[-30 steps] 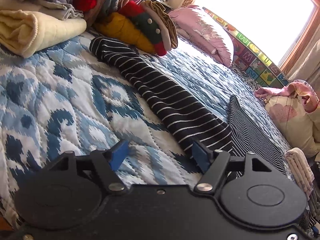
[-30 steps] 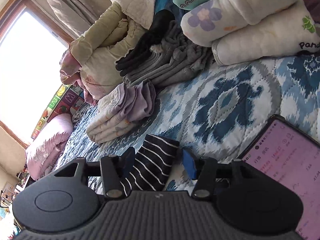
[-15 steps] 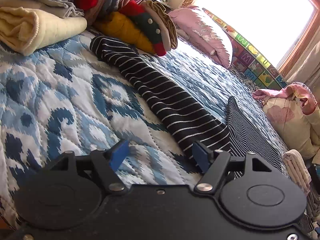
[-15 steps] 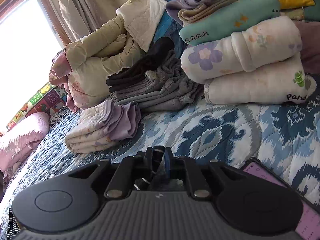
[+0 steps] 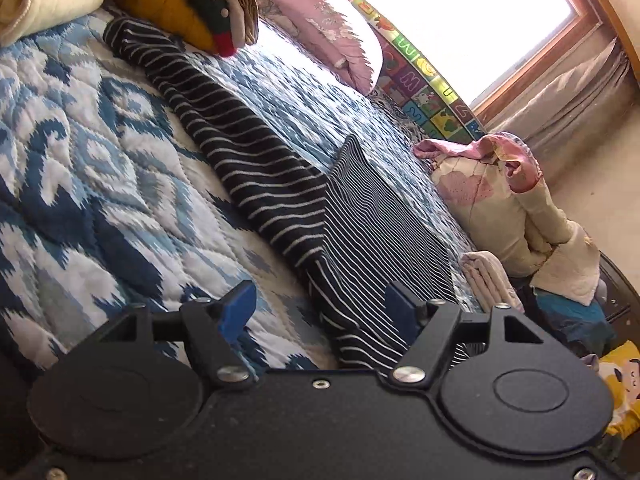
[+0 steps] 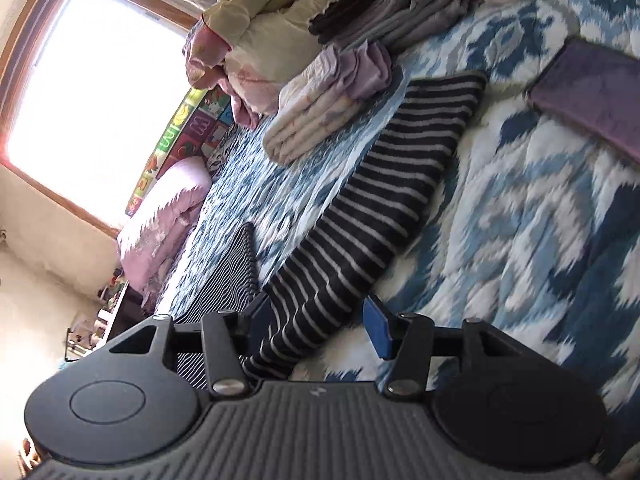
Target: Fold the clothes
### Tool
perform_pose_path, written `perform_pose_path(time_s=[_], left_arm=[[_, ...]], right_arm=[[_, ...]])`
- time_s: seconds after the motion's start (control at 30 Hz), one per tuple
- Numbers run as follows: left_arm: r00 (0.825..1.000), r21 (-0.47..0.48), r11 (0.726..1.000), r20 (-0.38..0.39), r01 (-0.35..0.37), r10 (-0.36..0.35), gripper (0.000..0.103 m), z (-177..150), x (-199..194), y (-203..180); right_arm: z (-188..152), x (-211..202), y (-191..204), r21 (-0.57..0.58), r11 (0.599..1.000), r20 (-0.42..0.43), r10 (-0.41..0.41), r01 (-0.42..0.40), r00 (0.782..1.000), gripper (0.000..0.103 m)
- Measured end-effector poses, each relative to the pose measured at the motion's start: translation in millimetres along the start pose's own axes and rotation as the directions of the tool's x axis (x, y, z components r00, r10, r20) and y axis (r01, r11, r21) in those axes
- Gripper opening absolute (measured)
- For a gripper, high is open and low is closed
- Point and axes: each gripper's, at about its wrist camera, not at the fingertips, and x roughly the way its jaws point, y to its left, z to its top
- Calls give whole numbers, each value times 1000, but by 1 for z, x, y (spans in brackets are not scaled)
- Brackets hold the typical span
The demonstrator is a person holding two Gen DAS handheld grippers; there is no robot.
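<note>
A black jumper with white stripes lies spread on the blue-and-white quilt [image 5: 92,184]. In the left wrist view one sleeve [image 5: 224,136] runs up to the far left, and the finely striped body [image 5: 384,232] lies to the right. My left gripper [image 5: 320,310] hangs open just over the seam where sleeve meets body, its pads not pressing. In the right wrist view the other sleeve [image 6: 392,184] lies stretched out straight. My right gripper [image 6: 320,322] is opening, with the sleeve's near end between its jaws and the right pad clear of the cloth.
Folded piles ring the quilt: cream, yellow and red items [image 5: 188,4] far left, a lilac and white stack [image 6: 332,96] and grey clothes [image 6: 400,16] beside the right sleeve. A purple phone [image 6: 592,92] lies right of it. A pink pillow [image 5: 332,28] lies under the window.
My right gripper closed on the sleeve end half a second ago and has since let go; the sleeve now lies straight. My left gripper has swung right, over the jumper's body.
</note>
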Motion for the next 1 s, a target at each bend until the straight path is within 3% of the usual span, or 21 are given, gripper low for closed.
perform_pose_path(time_s=[0.07, 0.17, 0.3, 0.4, 0.43, 0.47, 0.5, 0.53, 0.63, 0.67, 0.73, 0.83, 0.9, 0.97, 1.0], left_arm=[[996, -74, 996, -67, 59, -64, 71, -13, 6, 0], [986, -156, 984, -129, 89, -110, 69, -26, 19, 0], [986, -156, 985, -133, 79, -100, 64, -31, 33, -2], [988, -162, 985, -128, 63, -84, 32, -32, 46, -1], [987, -167, 984, -139, 61, -85, 10, -31, 48, 0], [985, -174, 982, -139, 72, -97, 10, -29, 45, -1], [985, -175, 980, -124, 98, -121, 10, -27, 39, -3], [985, -163, 980, -109, 114, -133, 10, -24, 32, -6], [987, -123, 987, -108, 107, -121, 10, -20, 24, -5], [985, -129, 989, -144, 74, -92, 10, -22, 30, 0], [975, -147, 989, -217, 9, -41, 15, -29, 43, 12], [974, -160, 987, -218, 28, -63, 19, -27, 37, 11], [975, -152, 988, -212, 29, -61, 23, -27, 37, 11], [977, -156, 987, -204, 29, -60, 23, -28, 38, 11], [978, -144, 989, -199, 28, -57, 23, -28, 39, 10]], right_arm=[[-23, 14, 6, 27, 999, -102, 40, -38, 994, 53], [-56, 27, 22, -26, 998, -174, 55, -60, 983, 52], [-87, 40, 38, -13, 993, -223, 109, -115, 969, 51], [-103, 48, 51, -61, 993, -161, 91, -102, 983, 51], [-105, 52, 56, -69, 992, -148, 91, -103, 985, 51], [-107, 56, 61, -78, 992, -144, 92, -103, 985, 38], [-107, 58, 67, -83, 989, -159, 104, -119, 982, 17], [-106, 51, 74, -88, 987, -151, 120, -135, 981, 7], [-105, 29, 81, -116, 989, -135, 78, -94, 988, 8], [-104, 30, 74, -92, 994, -162, 47, -62, 986, 13], [-108, 37, 53, -42, 999, -211, 15, -24, 977, 12], [-108, 31, 48, -31, 999, -193, 12, -19, 981, 12], [-103, 25, 52, -74, 997, -143, -7, -3, 990, 20], [-94, 25, 48, -64, 998, -102, 5, -12, 995, 40], [-88, 27, 44, -41, 999, -84, 13, -16, 996, 40]])
